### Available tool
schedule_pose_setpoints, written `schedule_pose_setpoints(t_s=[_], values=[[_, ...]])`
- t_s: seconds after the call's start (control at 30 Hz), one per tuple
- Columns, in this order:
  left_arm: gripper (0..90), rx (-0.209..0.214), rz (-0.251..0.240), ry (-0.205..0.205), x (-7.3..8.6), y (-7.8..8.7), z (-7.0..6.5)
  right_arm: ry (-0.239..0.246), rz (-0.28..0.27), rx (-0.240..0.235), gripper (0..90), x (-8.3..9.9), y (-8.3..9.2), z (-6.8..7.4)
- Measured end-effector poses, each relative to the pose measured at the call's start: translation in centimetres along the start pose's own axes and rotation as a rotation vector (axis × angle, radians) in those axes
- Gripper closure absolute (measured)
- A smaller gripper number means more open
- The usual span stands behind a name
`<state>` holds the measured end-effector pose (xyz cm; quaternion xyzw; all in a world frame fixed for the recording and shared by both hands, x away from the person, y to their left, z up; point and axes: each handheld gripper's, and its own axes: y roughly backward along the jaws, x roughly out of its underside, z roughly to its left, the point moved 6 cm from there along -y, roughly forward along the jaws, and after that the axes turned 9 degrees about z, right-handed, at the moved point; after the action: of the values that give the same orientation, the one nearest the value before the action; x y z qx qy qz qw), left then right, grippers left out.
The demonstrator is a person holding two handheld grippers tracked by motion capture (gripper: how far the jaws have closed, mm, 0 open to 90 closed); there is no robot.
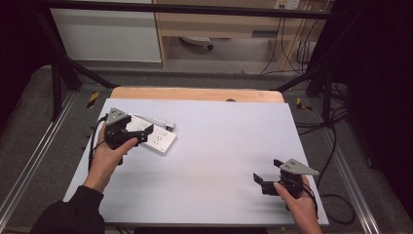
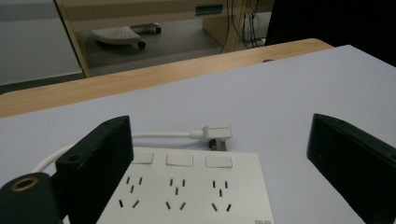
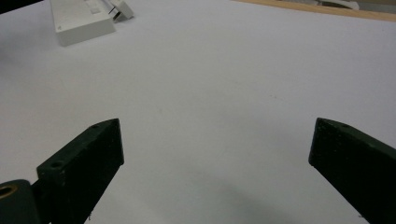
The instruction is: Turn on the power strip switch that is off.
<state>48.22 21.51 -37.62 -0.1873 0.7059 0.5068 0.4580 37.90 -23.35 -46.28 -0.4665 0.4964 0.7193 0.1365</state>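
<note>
A white power strip lay flat on the table, near the left edge and closer to the far edge than the near one. Its top had three sets of plug holes in a row, and a flat switch sat above each set. A white cord ran along the far side of the strip. The cord ended in a white plug, which lay on the table just past the strip's far edge.

The left gripper was over the left end of the strip, held in the person's left hand. Its jaws were wide open and held nothing. In the left gripper view, the strip sat low between the two black jaws, and the left jaw covered part of the strip's left side. I could not tell if the jaws touched the strip.

The right gripper was near the table's near right corner, well apart from the strip. The person's right hand held it from behind. Its jaws were also wide open and held nothing. They pointed left, across the bare white table. In the right gripper view, the strip and plug showed far off at the top left.
</note>
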Motion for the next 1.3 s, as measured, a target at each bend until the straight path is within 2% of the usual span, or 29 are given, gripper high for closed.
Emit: schedule_pose_setpoints(t_s=[0.13,0.27,0.47,0.57,0.8,0.93,0.97,1.3], values=[[7.3,0.009,-0.003,0.004,-0.4,-0.1,0.0,-0.029,0.000,0.005,3.6,0.1,0.0,-0.5],[7.1,0.012,0.005,-0.006,-0.5,-0.5,-0.1,-0.016,-0.003,0.007,3.5,0.0,0.1,-0.3],[7.2,-0.005,0.004,-0.006,-0.6,-1.3,0.3,0.003,0.001,0.014,3.5,0.0,0.1,-0.1],[7.3,-0.024,0.006,0.013,-0.6,-1.5,0.8,0.011,0.004,0.013,3.5,0.1,0.2,0.0],[7.5,-0.023,0.012,0.025,-0.6,-2.2,1.2,-0.002,0.006,0.000,3.6,0.0,-0.1,-0.1],[8.6,-0.041,0.036,0.022,-0.6,-3.1,1.5,-0.009,0.011,-0.002,3.8,0.1,-0.2,-0.1],[8.8,-0.039,0.028,0.037,-0.7,-3.2,1.5,-0.006,0.012,-0.002,3.7,0.0,-0.2,-0.1],[8.7,-0.060,0.048,0.029,-0.7,-4.4,1.6,-0.023,0.008,-0.001,3.7,0.2,0.0,-0.1]])
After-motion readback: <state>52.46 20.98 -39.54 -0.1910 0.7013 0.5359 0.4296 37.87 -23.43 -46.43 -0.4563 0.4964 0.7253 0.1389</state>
